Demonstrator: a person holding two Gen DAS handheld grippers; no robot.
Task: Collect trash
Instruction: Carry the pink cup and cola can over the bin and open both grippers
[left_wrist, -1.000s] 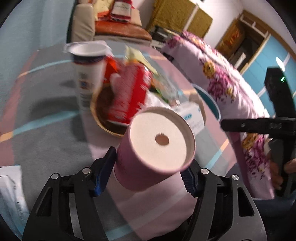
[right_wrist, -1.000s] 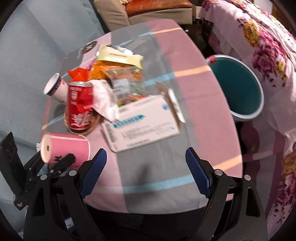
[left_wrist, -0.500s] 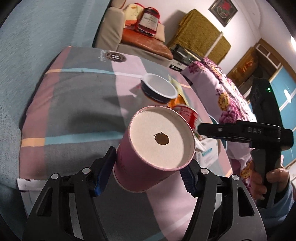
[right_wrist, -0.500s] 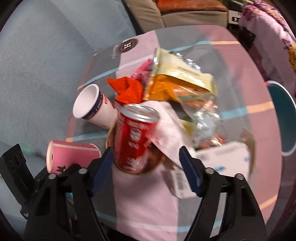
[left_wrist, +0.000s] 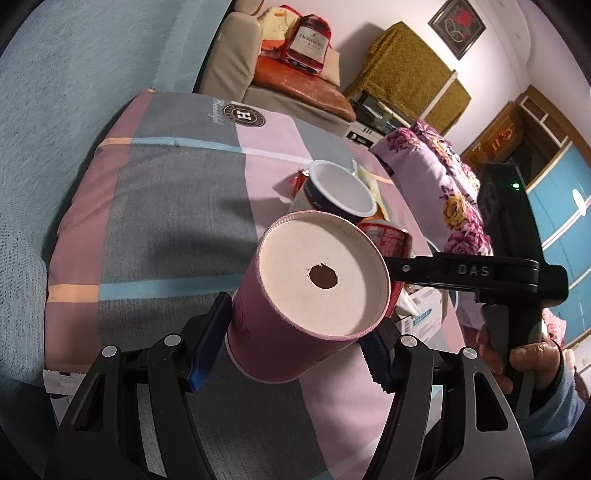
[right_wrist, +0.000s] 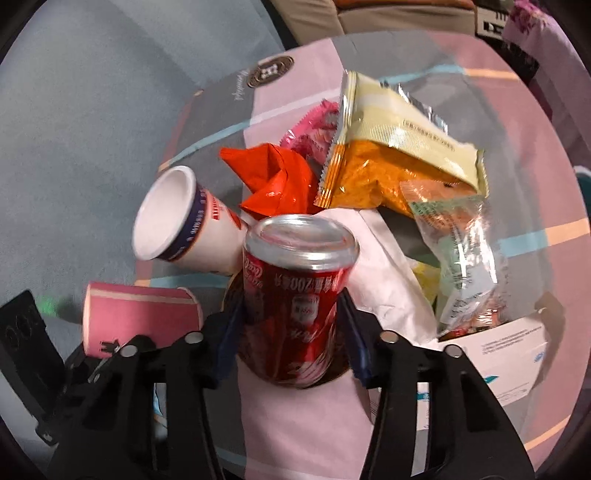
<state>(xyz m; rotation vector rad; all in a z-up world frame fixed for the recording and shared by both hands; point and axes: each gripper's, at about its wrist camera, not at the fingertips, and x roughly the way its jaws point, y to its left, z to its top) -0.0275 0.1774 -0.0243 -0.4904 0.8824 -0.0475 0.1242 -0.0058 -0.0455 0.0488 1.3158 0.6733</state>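
1. Your right tongs (right_wrist: 291, 332) have swung in from the open desk (right_wrist: 314, 413) to the red can (right_wrist: 295, 306) and just been closing — pads flank it, contact unclear.
2. Left tongs (left_wrist: 291, 347) clamp the pink cup (left_wrist: 306, 306).
3. Next — squeeze firmly, lift straight up.

Checked cloth-covered table (right_wrist: 498, 122) under white cup (right_wrist: 184, 225), snack wrappers (right_wrist: 391, 162) (heaped together), carton (right_wrist: 495, 354).

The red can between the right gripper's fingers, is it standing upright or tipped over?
Upright. The red can stands with its silver top facing up and its base in a brown dish.
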